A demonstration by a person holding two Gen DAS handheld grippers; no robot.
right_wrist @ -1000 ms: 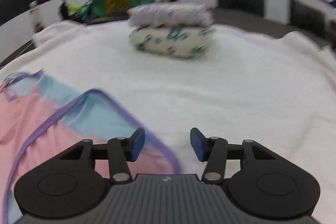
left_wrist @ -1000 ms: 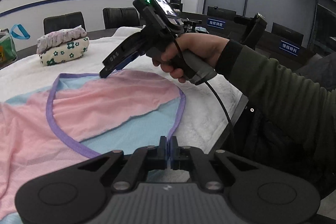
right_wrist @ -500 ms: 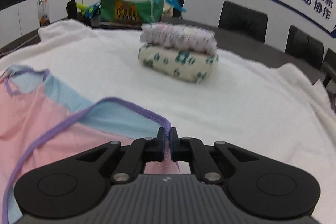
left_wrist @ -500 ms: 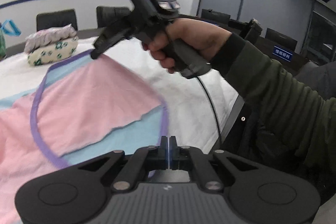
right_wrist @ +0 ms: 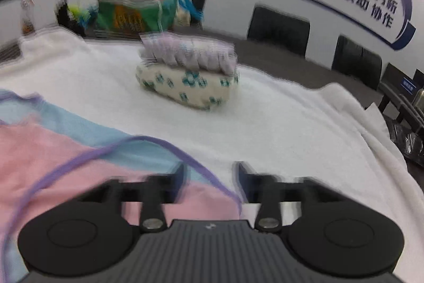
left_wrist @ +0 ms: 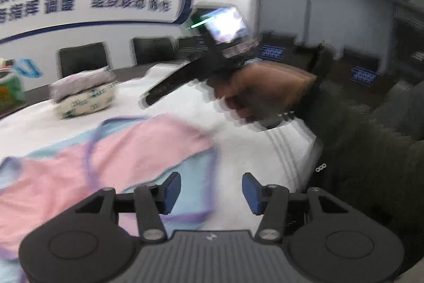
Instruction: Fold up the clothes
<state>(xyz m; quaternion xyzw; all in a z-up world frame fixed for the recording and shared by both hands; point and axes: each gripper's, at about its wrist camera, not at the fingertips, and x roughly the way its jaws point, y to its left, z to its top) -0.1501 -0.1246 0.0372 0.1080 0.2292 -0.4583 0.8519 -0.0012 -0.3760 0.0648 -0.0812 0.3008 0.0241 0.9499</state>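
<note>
A pink and light-blue garment (left_wrist: 111, 158) with purple trim lies flat on the white towel-covered table (left_wrist: 251, 147), one pink layer folded over the blue. My left gripper (left_wrist: 211, 191) is open above the garment's near right corner, nothing between its blue pads. In the right wrist view the same garment (right_wrist: 53, 150) fills the lower left, and my right gripper (right_wrist: 210, 178) is open just over its purple-edged corner. The right gripper (left_wrist: 148, 100), held in a hand with a dark green sleeve, appears blurred above the cloth's far edge in the left wrist view.
Two folded garments are stacked at the back of the table (right_wrist: 188, 76), a purple one on a cream floral one. A green bag (right_wrist: 132, 15) and a bottle (right_wrist: 26, 15) stand behind. Black chairs (left_wrist: 82, 60) line the wall. The table edge falls off at right (right_wrist: 392, 139).
Both grippers were shut on the garment's corners half a second ago and have opened. The folded layer now lies on the table, and both grippers are in motion, blurred.
</note>
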